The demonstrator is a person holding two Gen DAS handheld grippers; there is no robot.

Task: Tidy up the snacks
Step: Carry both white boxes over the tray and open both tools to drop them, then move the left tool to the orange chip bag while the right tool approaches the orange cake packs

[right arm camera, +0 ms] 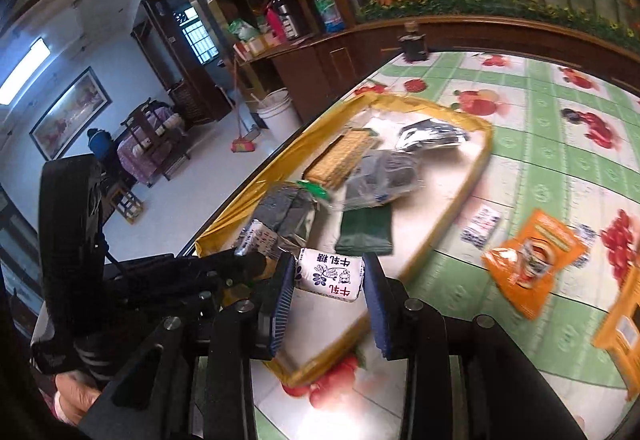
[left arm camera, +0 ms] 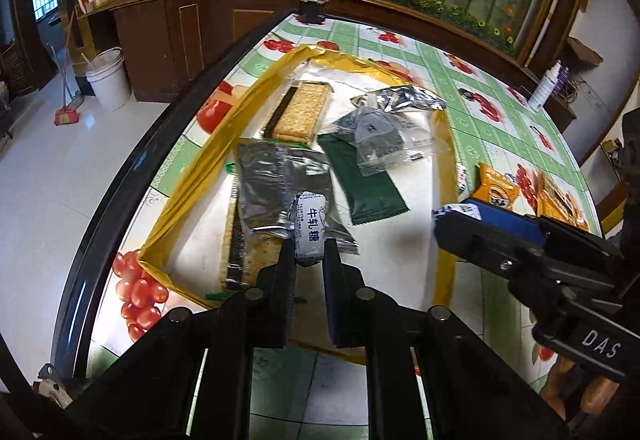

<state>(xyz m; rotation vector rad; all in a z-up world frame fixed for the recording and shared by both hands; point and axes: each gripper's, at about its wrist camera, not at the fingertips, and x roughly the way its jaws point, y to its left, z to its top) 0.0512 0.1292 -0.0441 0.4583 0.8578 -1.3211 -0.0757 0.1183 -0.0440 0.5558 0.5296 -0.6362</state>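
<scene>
A yellow-rimmed white tray (left arm camera: 192,168) (right arm camera: 472,176) lies on the table and holds cracker packs (left arm camera: 298,110), silver packets (left arm camera: 276,176) and a dark green packet (left arm camera: 368,188). My left gripper (left arm camera: 308,252) is shut on a white nougat candy (left arm camera: 310,228) above the tray's near part; that candy also shows in the right wrist view (right arm camera: 256,238). My right gripper (right arm camera: 328,272) is shut on another white nougat candy (right arm camera: 330,274) above the tray's near edge. It shows in the left wrist view (left arm camera: 452,220) at the tray's right rim.
An orange snack packet (right arm camera: 532,260) (left arm camera: 494,190), a small white-and-blue packet (right arm camera: 480,226) and an orange box (right arm camera: 620,324) lie on the fruit-print tablecloth (right arm camera: 560,112) right of the tray. A dark jar (left arm camera: 312,8) stands at the far edge. A spray can (left arm camera: 546,84) stands far right.
</scene>
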